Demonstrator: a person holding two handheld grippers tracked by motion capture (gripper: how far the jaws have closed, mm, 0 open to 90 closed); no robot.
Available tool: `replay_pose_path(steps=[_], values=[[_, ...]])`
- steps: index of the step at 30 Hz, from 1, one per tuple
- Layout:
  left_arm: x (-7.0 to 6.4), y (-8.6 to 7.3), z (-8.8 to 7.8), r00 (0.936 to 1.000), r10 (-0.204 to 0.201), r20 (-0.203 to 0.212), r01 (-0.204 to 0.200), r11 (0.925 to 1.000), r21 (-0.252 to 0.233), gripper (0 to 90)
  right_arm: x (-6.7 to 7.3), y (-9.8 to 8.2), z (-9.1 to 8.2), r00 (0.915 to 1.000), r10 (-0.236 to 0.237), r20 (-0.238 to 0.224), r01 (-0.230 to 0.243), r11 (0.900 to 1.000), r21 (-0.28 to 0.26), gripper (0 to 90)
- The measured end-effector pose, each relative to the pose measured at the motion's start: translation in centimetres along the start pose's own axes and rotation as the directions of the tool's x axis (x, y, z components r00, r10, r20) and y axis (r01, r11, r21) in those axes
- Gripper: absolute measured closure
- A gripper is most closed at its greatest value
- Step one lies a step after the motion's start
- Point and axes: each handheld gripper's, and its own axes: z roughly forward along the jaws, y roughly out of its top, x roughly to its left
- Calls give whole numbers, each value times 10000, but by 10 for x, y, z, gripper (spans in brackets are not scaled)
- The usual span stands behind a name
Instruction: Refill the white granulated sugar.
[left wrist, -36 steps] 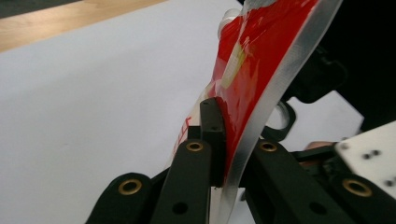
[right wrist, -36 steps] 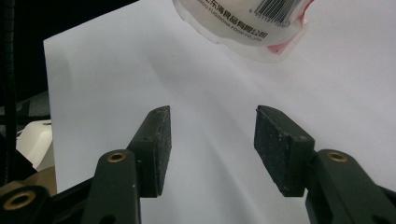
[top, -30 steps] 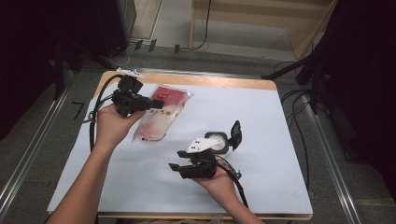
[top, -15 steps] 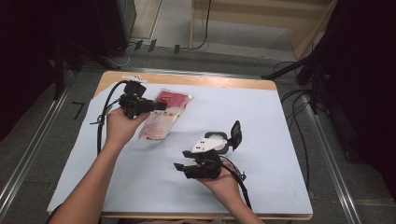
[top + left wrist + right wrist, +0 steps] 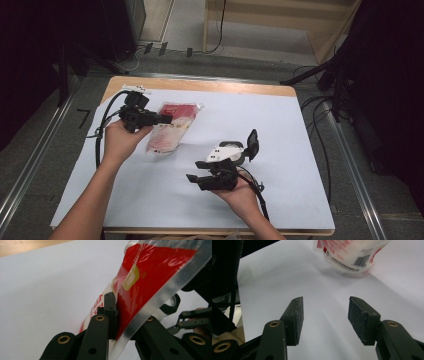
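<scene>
A clear bag (image 5: 172, 127) printed red and white, with white contents, lies slanted on the white sheet at the left. My left gripper (image 5: 167, 119) holds its upper left edge. In the left gripper view the bag (image 5: 155, 270) passes between the jaws of my left gripper (image 5: 126, 317); one pad (image 5: 110, 307) lies against the film and the other is hidden behind it. These jaws have just been opening a little, with the bag still between them. My right gripper (image 5: 196, 171) hovers open at the front centre, pointing left. In the right gripper view my right gripper (image 5: 325, 315) has nothing between its pads, and the bag's bottom (image 5: 349, 255) lies beyond.
The white sheet (image 5: 300, 150) covers a wooden table (image 5: 210, 86) with bare room at the right and front. A black cable (image 5: 100, 135) loops from the left gripper over the left edge. Dark equipment and metal rails flank the table.
My left hand has come down and shifted slightly right with the bag, which now lies flatter on the sheet. The right hand has kept still.
</scene>
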Motion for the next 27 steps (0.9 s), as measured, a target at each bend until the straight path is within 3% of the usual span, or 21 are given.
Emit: replay_pose_path(steps=[4, 12, 16, 21, 27], values=[[4, -9, -7, 9994, -291, 166, 293, 9995, -128, 829, -2, 2, -2, 10000, -13, -45, 13, 10000, -28, 465], [8, -21, -20, 9987, -439, 261, 446, 9986, -296, 788, -1, 5, -8, 9998, -157, -101, 157, 9999, -28, 465], [13, -32, -26, 9965, -699, 453, 716, 9968, -368, 732, 1, 9, -13, 9997, -187, -186, 184, 9997, -134, 461], [16, -39, -31, 9958, -857, 329, 870, 9954, -396, 656, 0, 8, -15, 9992, -408, 5, 408, 9992, 50, 456], [17, -47, -32, 9974, -652, 296, 663, 9970, -394, 576, -3, 7, -22, 9994, -324, 109, 323, 9994, 77, 456]])
